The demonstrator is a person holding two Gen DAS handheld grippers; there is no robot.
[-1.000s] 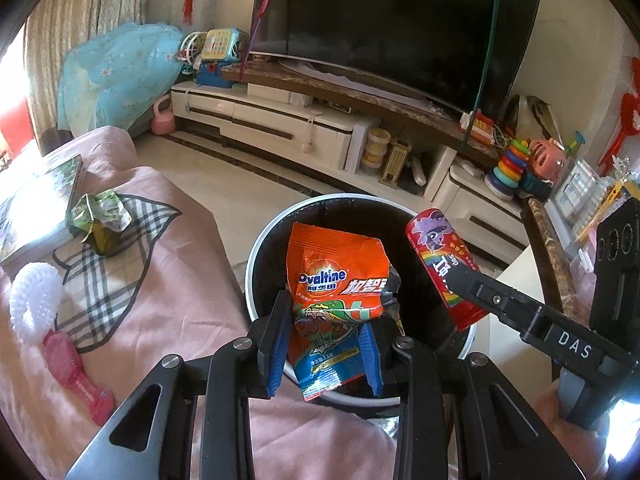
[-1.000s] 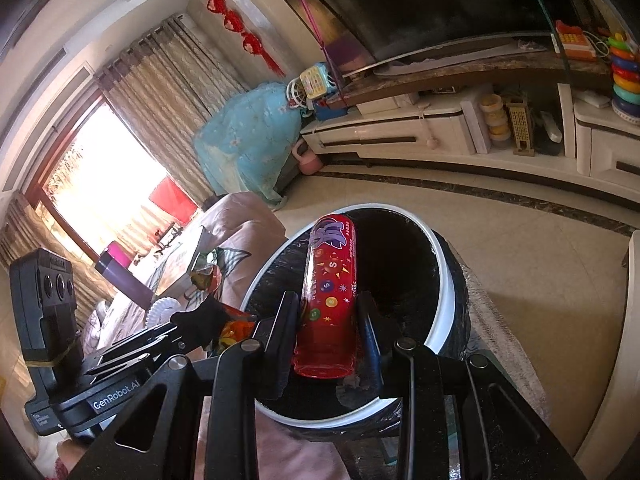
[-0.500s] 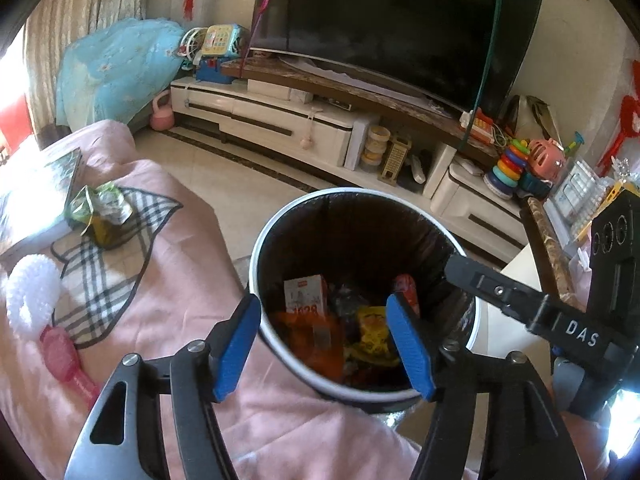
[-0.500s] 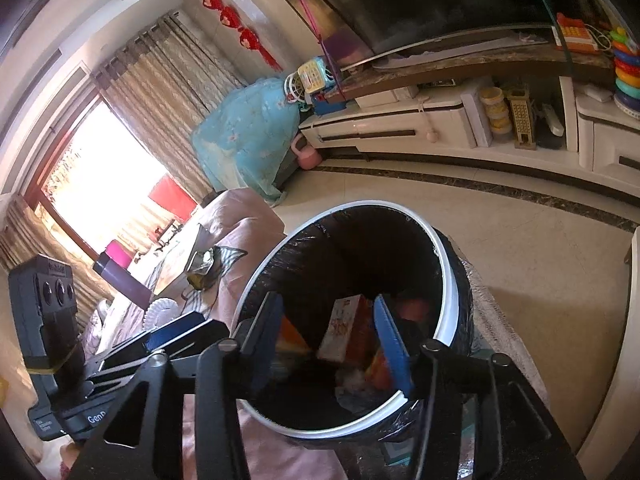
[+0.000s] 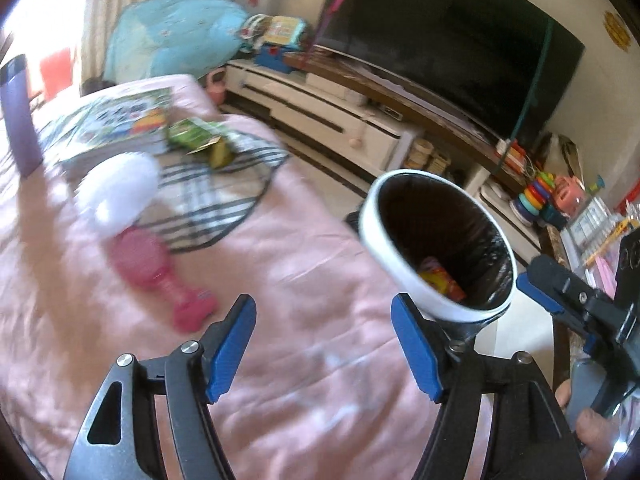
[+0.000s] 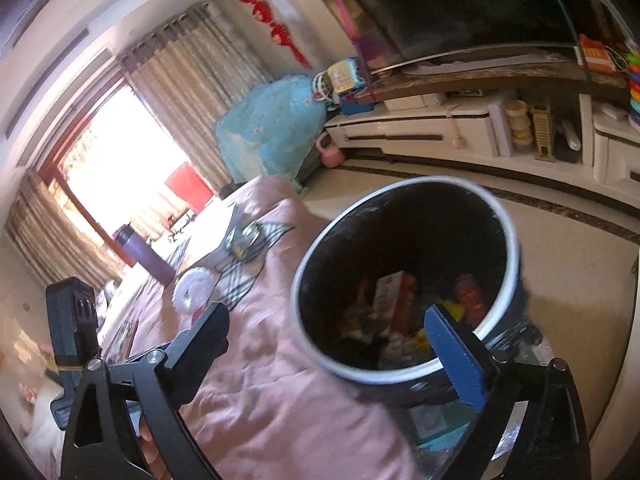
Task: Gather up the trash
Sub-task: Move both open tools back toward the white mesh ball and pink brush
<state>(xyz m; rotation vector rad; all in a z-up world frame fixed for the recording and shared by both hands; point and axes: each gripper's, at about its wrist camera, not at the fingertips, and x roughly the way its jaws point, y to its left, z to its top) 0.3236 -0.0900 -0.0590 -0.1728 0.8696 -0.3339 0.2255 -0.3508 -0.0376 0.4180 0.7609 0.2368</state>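
Two grippers are over the pink blanket (image 5: 312, 280) and the bin (image 6: 404, 376), and both are empty with their jaws opening. Nothing is between the blue pads of the left gripper (image 5: 324, 344); it points at the blanket, with the bin just to its right. The right gripper (image 6: 336, 340) is spread very wide in front of the bin's mouth, and also there nothing is between the fingers.

Much is hard to see. The left view is blurred, so the white brush (image 5: 120, 192) with its pink handle looks only like a soft white shape. The bin is cut by the left gripper's finger at the bottom in that view, and inside it I can see only one yellow and red piece. From the right view the trash in the bin (image 6: 396, 312) is more clear: one white and orange carton, one reddish tube near the right wall, some yellow and dark pieces that I cannot name or count exactly. The lower rim is hidden behind the right gripper's blue pad.

On the blanket one green crumpled wrapper (image 5: 196, 140) lies on the checked pattern, not yet collected, beside one colourful book (image 5: 116, 128). One purple bottle (image 5: 16, 116) stands at the left edge, partly cut off. A person's fingertips (image 5: 596, 432) show at the lower right corner, holding the right gripper's handle
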